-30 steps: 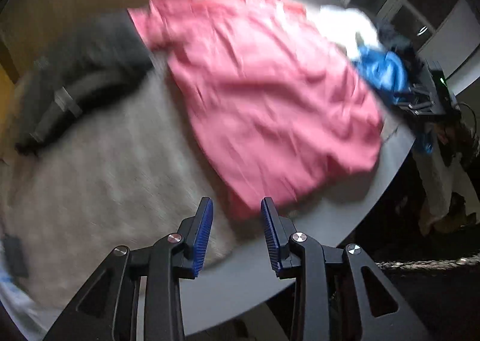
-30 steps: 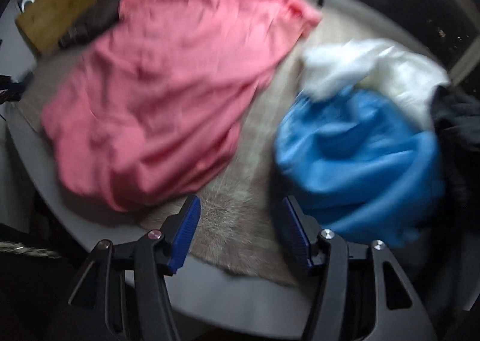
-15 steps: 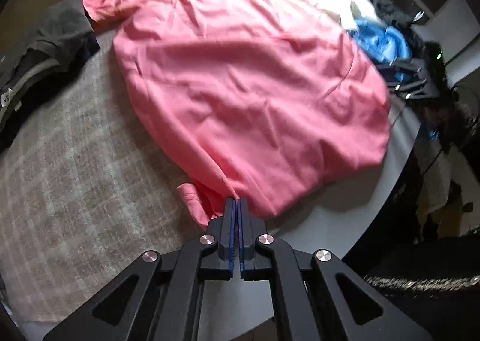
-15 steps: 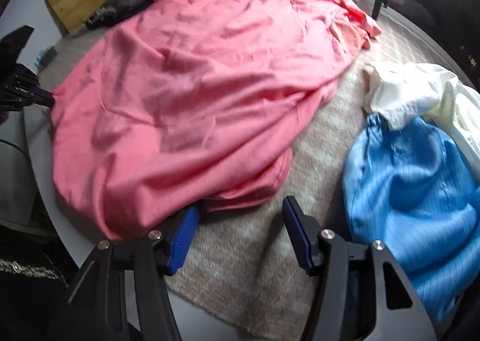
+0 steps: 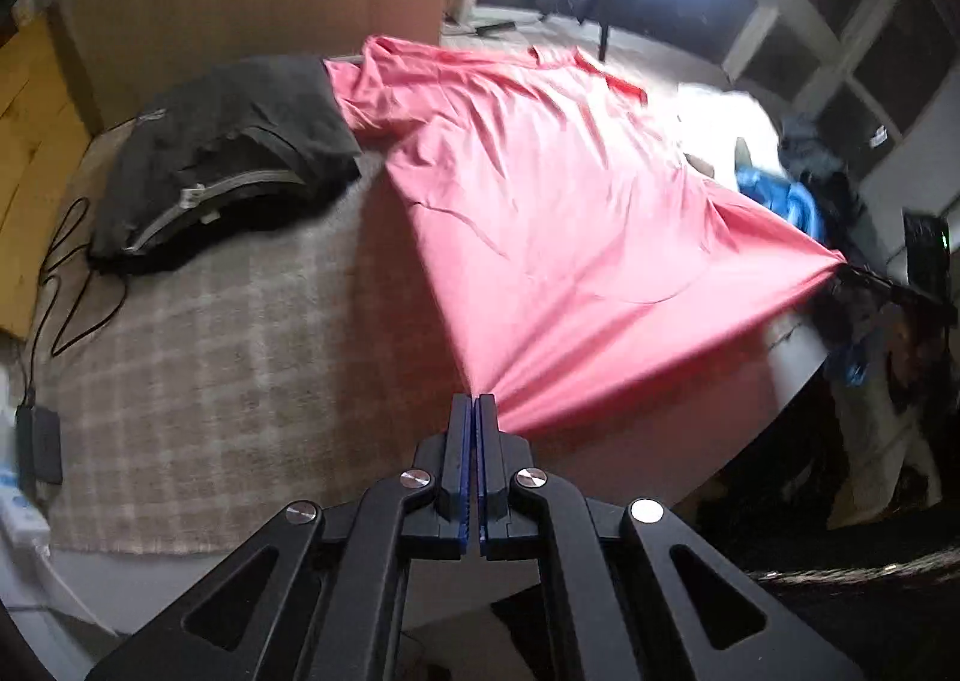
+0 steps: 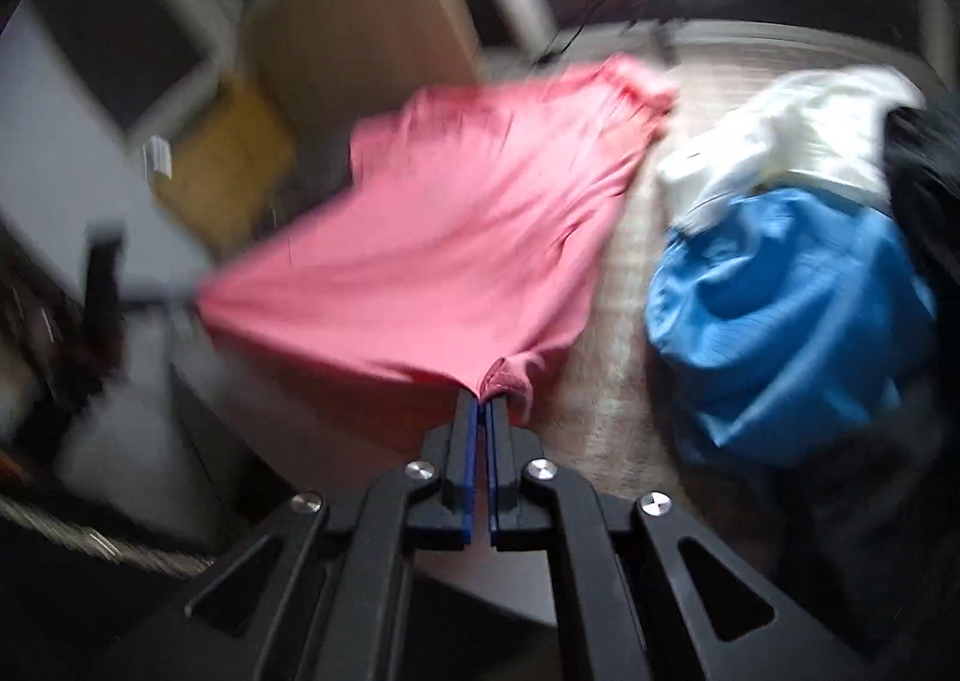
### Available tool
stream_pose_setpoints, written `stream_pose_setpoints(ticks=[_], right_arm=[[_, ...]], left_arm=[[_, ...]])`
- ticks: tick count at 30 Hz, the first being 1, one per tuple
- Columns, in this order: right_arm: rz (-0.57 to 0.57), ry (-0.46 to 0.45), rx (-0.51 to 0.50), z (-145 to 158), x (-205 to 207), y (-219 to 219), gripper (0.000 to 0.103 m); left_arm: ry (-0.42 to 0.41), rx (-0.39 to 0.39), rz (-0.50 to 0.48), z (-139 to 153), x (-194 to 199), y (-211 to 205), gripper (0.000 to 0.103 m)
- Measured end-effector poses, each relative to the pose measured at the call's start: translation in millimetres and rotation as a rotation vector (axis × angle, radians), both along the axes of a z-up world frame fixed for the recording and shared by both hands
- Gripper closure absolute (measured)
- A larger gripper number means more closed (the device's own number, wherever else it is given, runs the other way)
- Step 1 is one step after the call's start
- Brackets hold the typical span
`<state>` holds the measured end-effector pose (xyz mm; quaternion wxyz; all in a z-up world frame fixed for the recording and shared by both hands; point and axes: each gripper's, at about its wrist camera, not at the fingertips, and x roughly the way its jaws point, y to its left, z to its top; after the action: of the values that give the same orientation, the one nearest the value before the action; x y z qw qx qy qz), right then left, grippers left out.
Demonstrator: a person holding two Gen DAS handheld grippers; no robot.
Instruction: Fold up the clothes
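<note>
The left gripper point(image 5: 477, 402) is clamped on one bottom corner of the wrinkled coral-pink shirt point(image 5: 558, 213) and the right gripper point(image 6: 483, 402) pinches the other corner, its blue pads closed on a small bunch of cloth, so the hem stretches taut between them above the edge of the round grey table point(image 5: 660, 465). The shirt's upper part lies on the beige checked cloth point(image 5: 228, 357), beside a folded dark grey garment point(image 5: 228, 153), with a crumpled blue garment point(image 6: 792, 321) and a white garment point(image 6: 780, 135) to the right.

Right wrist view motion-blurred; pink shirt point(image 6: 456, 237) edges smeared; blue garment point(image 6: 792, 321) soft
</note>
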<state>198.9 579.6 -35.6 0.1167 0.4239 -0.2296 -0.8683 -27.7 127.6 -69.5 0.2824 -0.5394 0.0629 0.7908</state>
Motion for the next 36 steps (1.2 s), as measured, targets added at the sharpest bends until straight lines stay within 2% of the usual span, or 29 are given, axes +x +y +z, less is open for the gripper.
stream_pose_setpoints(ticks=[1, 3, 4, 6, 7, 9, 11, 13, 16, 17, 18, 20, 22, 26, 31, 32, 33, 34, 36], right_arm=[[-0.027, 0.026, -0.024, 8.1, -1.6, 5.8, 0.101], [-0.044, 0.065, -0.01, 22.6, -16.0, 13.9, 0.101], [-0.048, 0.072, 0.003, 24.7, -31.7, 18.2, 0.101], [-0.097, 0.058, 0.095, 19.6, -81.2, 30.4, 0.101], [-0.122, 0.032, 0.148, 11.7, -106.3, 36.8, 0.1], [-0.123, -0.099, 0.217, -22.0, -156.1, 49.4, 0.099], [-0.136, -0.21, 0.284, -50.2, -184.9, 57.2, 0.099], [-0.148, -0.254, 0.305, -65.7, -189.7, 63.9, 0.099], [-0.132, -0.262, 0.273, -67.0, -175.3, 66.5, 0.099], [-0.126, -0.266, 0.273, -66.2, -171.3, 65.7, 0.099], [-0.116, -0.268, 0.271, -65.1, -168.4, 64.5, 0.099], [-0.091, -0.273, 0.263, -64.0, -166.6, 60.6, 0.093], [-0.07, -0.279, 0.258, -63.5, -166.1, 56.4, 0.086], [-0.031, -0.278, 0.279, -63.1, -169.1, 46.4, 0.085], [-0.018, -0.263, 0.283, -58.5, -170.1, 44.0, 0.085], [-0.018, -0.262, 0.289, -57.7, -170.7, 44.3, 0.085], [-0.022, -0.267, 0.294, -57.7, -172.5, 45.8, 0.085], [-0.035, -0.275, 0.302, -58.1, -174.9, 48.6, 0.085], [-0.075, -0.298, 0.316, -59.0, -181.7, 57.2, 0.082]], left_arm=[[0.007, -0.009, 0.005, 4.2, -12.3, 2.6, 0.102], [0.025, -0.033, 0.017, 9.8, -38.2, 8.9, 0.102], [0.038, -0.052, 0.019, 6.1, -57.5, 16.2, 0.102], [0.057, -0.08, 0.013, -7.3, -106.2, 35.6, 0.102], [0.052, -0.097, 0.021, -17.7, -130.3, 45.1, 0.102], [0.05, -0.167, 0.028, -41.8, -173.3, 62.6, 0.096], [0.049, -0.198, 0.058, -56.0, -192.9, 64.7, 0.096], [0.029, -0.182, 0.073, -60.4, -187.4, 57.5, 0.098], [0.028, -0.189, -0.012, -61.5, -144.1, 60.8, 0.091], [0.02, -0.191, -0.053, -63.4, -129.2, 65.6, 0.083], [-0.001, -0.178, -0.089, -66.7, -116.8, 70.7, 0.069], [-0.029, -0.161, -0.113, -76.4, -105.4, 79.5, 0.067], [-0.01, -0.159, -0.112, -82.4, -104.0, 87.2, 0.068], [0.026, -0.188, -0.151, -90.1, -110.6, 103.5, 0.069], [0.054, -0.271, -0.233, -104.2, -108.8, 114.9, 0.074], [0.058, -0.27, -0.236, -105.1, -108.2, 116.2, 0.08], [0.062, -0.265, -0.238, -105.8, -107.6, 118.1, 0.095], [0.071, -0.259, -0.244, -106.1, -106.5, 121.0, 0.103], [0.102, -0.256, -0.245, -103.8, -105.1, 126.2, 0.102]])
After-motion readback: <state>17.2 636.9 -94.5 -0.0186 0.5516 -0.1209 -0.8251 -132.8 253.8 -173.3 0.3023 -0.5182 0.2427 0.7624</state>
